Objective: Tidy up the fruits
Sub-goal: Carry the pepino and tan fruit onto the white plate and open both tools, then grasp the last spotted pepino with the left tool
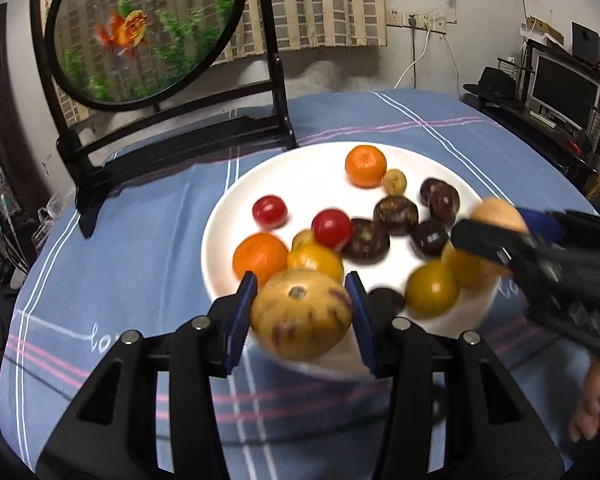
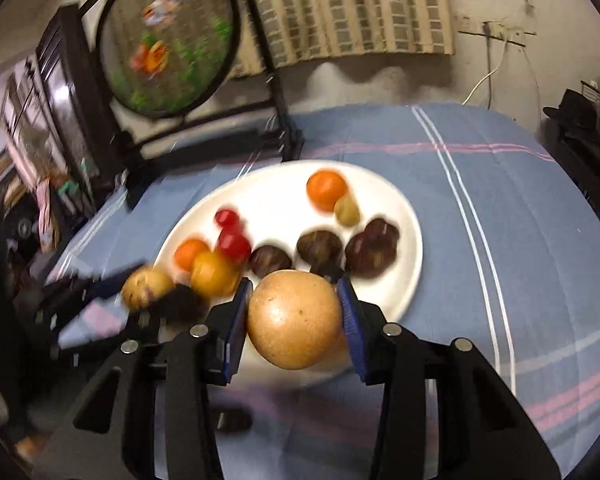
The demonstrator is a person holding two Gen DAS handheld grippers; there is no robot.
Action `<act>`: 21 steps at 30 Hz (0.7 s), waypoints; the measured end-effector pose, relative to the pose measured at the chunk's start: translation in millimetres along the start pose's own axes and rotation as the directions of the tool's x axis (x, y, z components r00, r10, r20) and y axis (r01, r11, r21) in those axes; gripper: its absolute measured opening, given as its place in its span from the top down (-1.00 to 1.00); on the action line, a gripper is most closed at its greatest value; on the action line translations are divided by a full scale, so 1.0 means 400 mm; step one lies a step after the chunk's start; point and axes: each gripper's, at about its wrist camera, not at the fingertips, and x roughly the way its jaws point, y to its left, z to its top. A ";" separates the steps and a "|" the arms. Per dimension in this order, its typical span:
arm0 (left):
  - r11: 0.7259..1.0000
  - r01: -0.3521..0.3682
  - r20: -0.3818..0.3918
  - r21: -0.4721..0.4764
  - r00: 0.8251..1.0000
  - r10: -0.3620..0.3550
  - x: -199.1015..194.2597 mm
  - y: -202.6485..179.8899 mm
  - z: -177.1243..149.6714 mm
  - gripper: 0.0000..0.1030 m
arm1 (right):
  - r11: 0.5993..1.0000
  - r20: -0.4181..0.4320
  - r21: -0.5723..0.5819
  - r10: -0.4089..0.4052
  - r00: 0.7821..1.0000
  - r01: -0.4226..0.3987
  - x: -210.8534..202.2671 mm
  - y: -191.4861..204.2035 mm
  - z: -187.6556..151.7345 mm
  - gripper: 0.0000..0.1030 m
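Blue pads of the left tongs are clamped on a yellow fruit with purple streaks, held over the near rim of the white plate. Right tongs are clamped on a round tan fruit — also above the plate's near edge. Oranges, red and yellow tomatoes and dark fruits (some blurred) lie on the plate, which rests on the blue-clothed tabletop.
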 end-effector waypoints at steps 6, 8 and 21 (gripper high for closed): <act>1.000 0.009 0.014 0.009 1.000 -0.009 0.015 -0.010 0.000 -0.38 | 0.999 0.033 0.024 0.028 0.999 -0.029 0.000 -0.028 0.021 -0.36; 1.000 0.011 0.010 0.010 1.000 -0.011 0.007 -0.012 -0.007 -0.38 | 0.998 0.038 0.040 0.046 0.998 -0.048 -0.022 -0.035 0.019 -0.36; 0.995 0.063 0.015 0.084 0.998 -0.064 -0.242 -0.002 -0.215 -0.38 | 0.994 -0.018 0.059 0.098 0.995 -0.097 -0.152 -0.015 -0.133 -0.38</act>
